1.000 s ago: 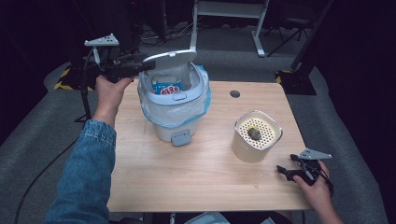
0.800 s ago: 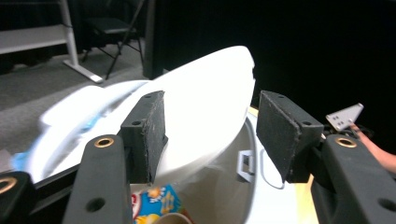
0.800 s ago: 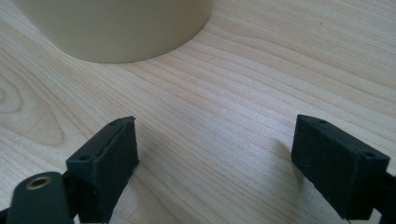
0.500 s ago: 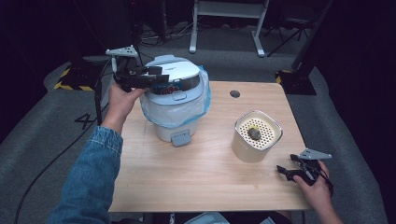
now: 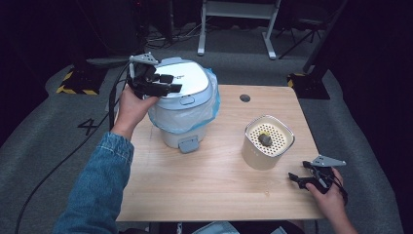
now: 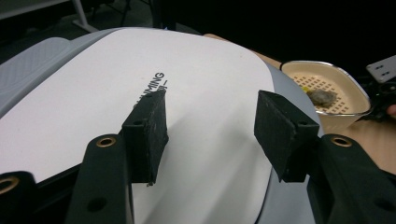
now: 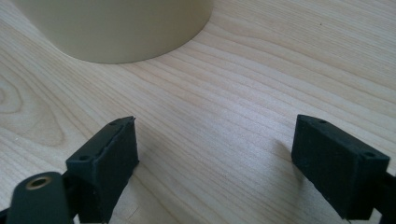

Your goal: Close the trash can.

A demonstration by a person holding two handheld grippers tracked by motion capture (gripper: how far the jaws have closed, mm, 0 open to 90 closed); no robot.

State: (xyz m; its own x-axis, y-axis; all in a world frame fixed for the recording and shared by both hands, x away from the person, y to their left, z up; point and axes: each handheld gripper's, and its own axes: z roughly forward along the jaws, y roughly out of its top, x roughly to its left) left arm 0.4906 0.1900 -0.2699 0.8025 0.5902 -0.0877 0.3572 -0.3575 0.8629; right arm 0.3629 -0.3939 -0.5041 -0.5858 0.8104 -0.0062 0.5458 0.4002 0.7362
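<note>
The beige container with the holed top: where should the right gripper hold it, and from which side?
Probably the upper rim of the beige container, approached from above on the near right side, where the open right gripper rests. The body looks too wide for the jaws, and the rim stands up around the holed top.

Yellow-black hazard tape (image 5: 73,84) lies on the grey floor (image 5: 44,146), left of the left gripper (image 5: 170,83). A white "4" marking (image 5: 89,126) lies nearer. White stand legs (image 5: 236,30) stand beyond.

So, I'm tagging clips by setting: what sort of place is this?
Probably a lab or studio, not a kitchen: dark surroundings, grey carpet with hazard tape, loose cables, one bare wooden table.
</note>
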